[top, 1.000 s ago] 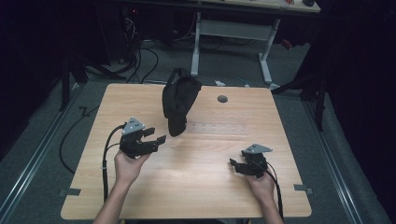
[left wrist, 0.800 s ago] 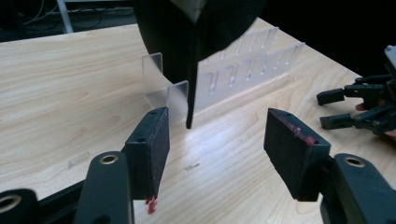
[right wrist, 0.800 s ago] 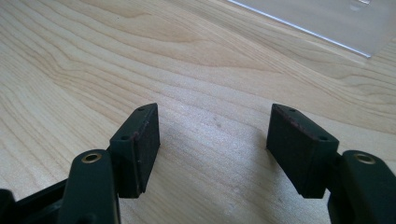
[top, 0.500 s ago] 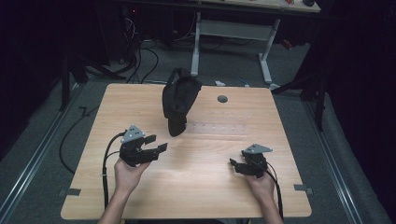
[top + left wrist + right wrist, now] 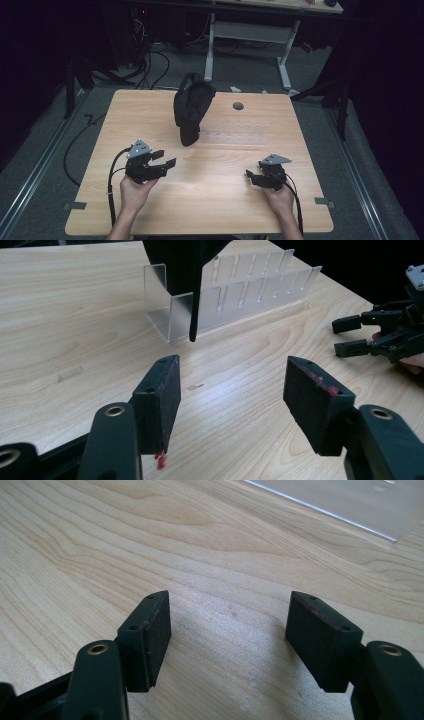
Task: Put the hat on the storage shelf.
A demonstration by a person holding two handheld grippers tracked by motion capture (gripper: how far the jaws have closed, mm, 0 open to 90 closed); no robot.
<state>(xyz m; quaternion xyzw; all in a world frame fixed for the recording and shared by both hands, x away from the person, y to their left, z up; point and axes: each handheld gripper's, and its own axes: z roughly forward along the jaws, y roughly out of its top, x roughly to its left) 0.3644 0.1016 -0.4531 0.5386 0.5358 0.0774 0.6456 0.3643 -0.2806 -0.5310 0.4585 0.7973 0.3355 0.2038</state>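
A black floppy cloth item (image 5: 192, 107) hangs over the left end of a clear slotted acrylic rack (image 5: 235, 137) at the table's middle. In the left gripper view the black item (image 5: 185, 265) droops past the rack (image 5: 240, 300) to the tabletop. My left gripper (image 5: 165, 158) stands open over bare wood, near and left of the rack, its jaws pointing toward it (image 5: 232, 362). My right gripper (image 5: 249, 177) is open at the near right, low over the wood (image 5: 227, 596), and it also shows from the left gripper view (image 5: 341, 336).
A small grey round disc (image 5: 238, 106) lies on the wooden table (image 5: 210, 210) behind the rack. A corner of the clear rack (image 5: 350, 500) lies ahead of the right gripper. Black cables (image 5: 112, 172) trail from the grippers; a white desk frame (image 5: 250, 35) stands beyond the table.
The left gripper has shifted slightly toward the near edge of the table, still open. The right gripper and the black item have stayed put.
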